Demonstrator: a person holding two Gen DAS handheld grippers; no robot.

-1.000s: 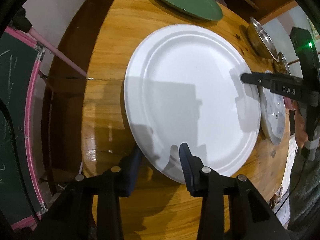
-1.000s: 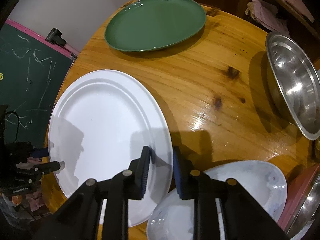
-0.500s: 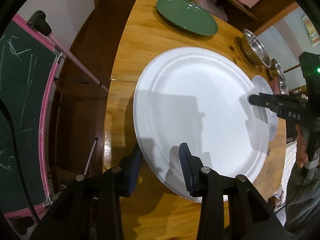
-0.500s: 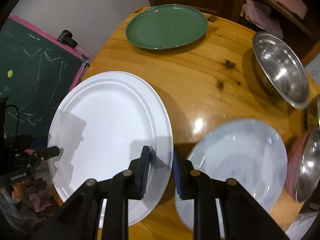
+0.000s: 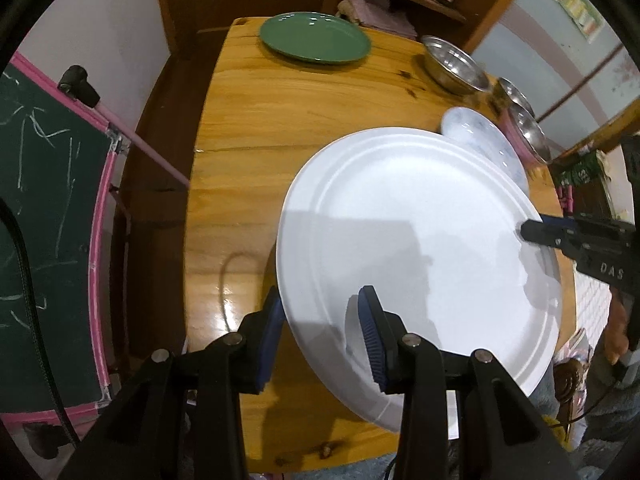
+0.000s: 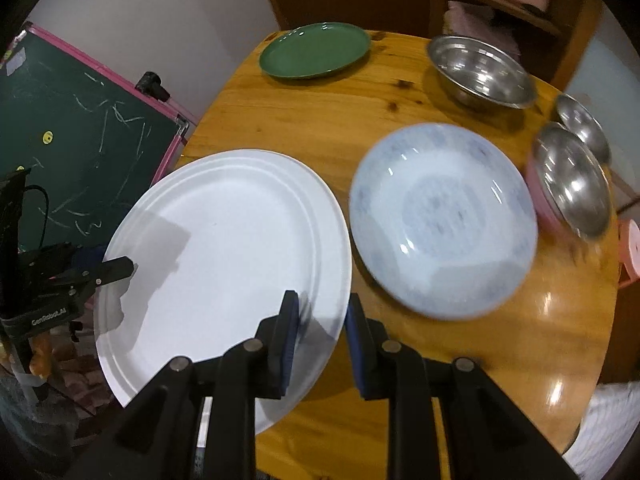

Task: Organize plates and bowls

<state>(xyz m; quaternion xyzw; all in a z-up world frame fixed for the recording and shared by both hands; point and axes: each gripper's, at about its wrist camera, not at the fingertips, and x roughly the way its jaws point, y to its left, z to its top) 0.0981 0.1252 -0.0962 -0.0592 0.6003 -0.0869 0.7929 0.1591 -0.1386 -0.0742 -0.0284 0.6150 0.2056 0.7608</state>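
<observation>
The white plate [image 5: 420, 240] was gripped at opposite rims by the left tongs [image 5: 322, 320] and right tongs [image 6: 322, 320], raised above the worktop's [image 6: 320, 120] near edge; nothing was yet stacked.

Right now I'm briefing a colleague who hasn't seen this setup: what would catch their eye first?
The large white oval plate, gripped at opposite rims by the left gripper and the right gripper above the near end of the round wooden table. Beside it lies a pale blue patterned plate; a dark green plate sits at the far edge, and shiny steel bowls line the right side.
</observation>
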